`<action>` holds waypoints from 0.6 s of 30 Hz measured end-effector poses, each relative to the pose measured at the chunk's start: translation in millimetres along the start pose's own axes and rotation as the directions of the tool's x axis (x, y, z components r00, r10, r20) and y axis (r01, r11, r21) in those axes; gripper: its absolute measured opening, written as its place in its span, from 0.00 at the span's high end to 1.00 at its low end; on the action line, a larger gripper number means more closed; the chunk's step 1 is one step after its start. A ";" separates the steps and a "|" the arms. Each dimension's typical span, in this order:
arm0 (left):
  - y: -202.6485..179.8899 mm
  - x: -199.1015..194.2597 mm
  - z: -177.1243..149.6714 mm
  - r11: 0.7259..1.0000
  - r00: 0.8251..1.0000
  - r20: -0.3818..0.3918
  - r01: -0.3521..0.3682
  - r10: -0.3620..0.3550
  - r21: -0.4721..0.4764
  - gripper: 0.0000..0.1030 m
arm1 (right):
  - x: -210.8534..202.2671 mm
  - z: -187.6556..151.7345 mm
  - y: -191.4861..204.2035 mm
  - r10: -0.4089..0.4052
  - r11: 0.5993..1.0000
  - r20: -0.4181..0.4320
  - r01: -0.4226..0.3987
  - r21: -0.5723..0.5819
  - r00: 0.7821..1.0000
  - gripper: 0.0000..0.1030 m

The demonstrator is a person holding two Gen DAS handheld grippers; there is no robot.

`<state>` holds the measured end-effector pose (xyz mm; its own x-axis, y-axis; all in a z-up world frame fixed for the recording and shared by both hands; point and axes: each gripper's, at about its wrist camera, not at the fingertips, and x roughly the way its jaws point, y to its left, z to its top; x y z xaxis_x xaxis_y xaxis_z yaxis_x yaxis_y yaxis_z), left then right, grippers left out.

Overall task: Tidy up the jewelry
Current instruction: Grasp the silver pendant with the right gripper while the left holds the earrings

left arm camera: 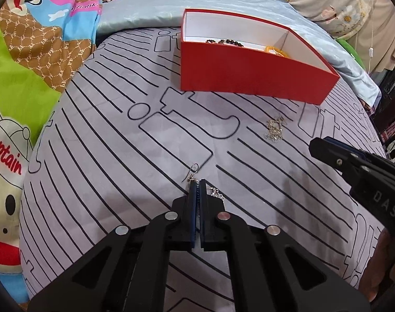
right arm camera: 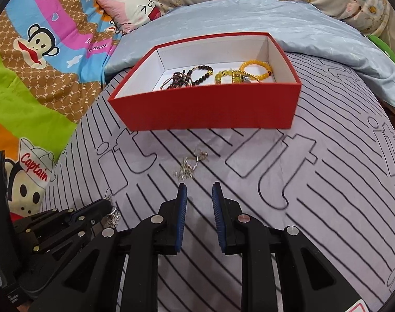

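Silver wire and a bit of chain is what I've got: an earring [left arm camera: 197, 182], pinched between the pressed-together fingers of my left gripper [left arm camera: 197, 184] just above the striped sheet [left arm camera: 119, 169], its hook poking out on the left of the tips and the dangling chain on the right. My right gripper [right arm camera: 199, 189] hovers with its fingers spread and nothing between them, pointed at a small silver chain [right arm camera: 191, 165] lying loose on the sheet, near the front wall of the red box [right arm camera: 210, 106]. Inside the box I can see a dark bead bracelet [right arm camera: 197, 75] and a yellow bead bracelet [right arm camera: 249, 71] on the white floor. My worry is the earring: so little of it is caught between the pads that, I'd judge, a quick swing toward the box could shake it free, and the hook could snag the fabric if I dip low. The box's front wall is tall, so I'd have to lift clear over it. A pale blue pillow [right arm camera: 275, 23] sits behind the box and a cartoon blanket [right arm camera: 41, 59] to the left, neither in my path
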<state>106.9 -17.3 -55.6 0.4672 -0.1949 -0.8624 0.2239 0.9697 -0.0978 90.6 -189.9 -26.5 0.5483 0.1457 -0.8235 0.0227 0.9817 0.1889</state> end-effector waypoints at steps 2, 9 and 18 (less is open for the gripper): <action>1.9 0.5 4.0 1.000 1.000 0.004 0.000 0.000 -0.004 1.00 | 6.3 7.1 1.0 0.001 1.000 0.002 -0.001 -0.002 1.000 0.80; 9.0 1.3 16.5 1.000 1.000 0.017 -0.006 0.006 -0.009 1.00 | 28.4 25.2 5.7 0.001 1.000 -0.008 -0.001 -0.015 1.000 0.80; 11.8 5.8 25.6 1.000 1.000 0.019 -0.019 0.019 -0.004 1.00 | 48.7 33.2 8.2 -0.007 1.000 -0.025 0.006 -0.023 1.000 0.90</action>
<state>134.2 -10.7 -49.1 0.4874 -0.1789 -0.8547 0.2118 0.9738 -0.0831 145.2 -178.8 -47.4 0.5268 0.1420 -0.8381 0.0071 0.9852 0.1713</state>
